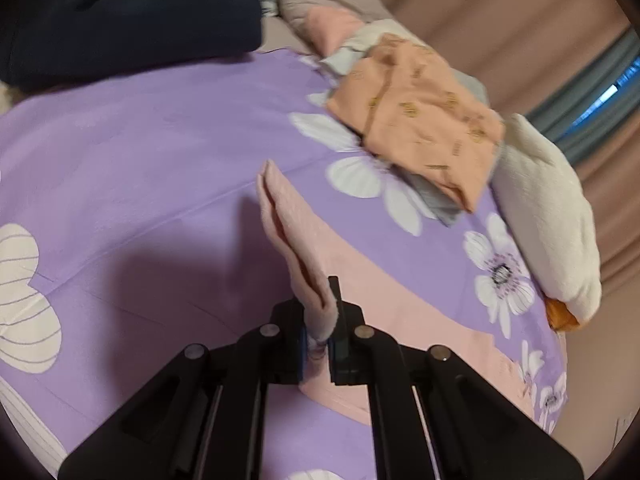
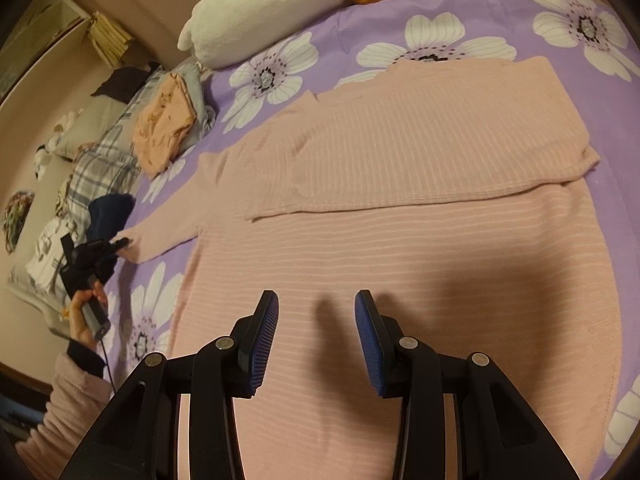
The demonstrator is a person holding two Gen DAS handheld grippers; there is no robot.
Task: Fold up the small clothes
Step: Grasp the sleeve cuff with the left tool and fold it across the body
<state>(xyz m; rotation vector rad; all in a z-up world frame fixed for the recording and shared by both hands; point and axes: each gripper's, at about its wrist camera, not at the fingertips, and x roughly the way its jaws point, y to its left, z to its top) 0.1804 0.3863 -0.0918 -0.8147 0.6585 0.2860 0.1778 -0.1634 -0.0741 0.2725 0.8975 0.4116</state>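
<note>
Left gripper point(image 1: 322, 320) pinches the cuff of the pink ribbed knit sweater point(image 2: 400, 240), spread on the purple floral bedsheet point(image 1: 140, 140); right gripper point(image 2: 316, 320) hovers open above its hem.

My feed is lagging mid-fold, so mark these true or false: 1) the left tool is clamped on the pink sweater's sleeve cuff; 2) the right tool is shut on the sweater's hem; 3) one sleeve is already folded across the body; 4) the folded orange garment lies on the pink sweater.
1) True: the left tool is shut on the sleeve cuff of the pink sweater.
2) False: the right tool is open above the sweater's body, gripping nothing.
3) True: a folded sleeve lies across the chest.
4) False: the orange garment sits apart, on a grey garment on the bedspread.
</note>
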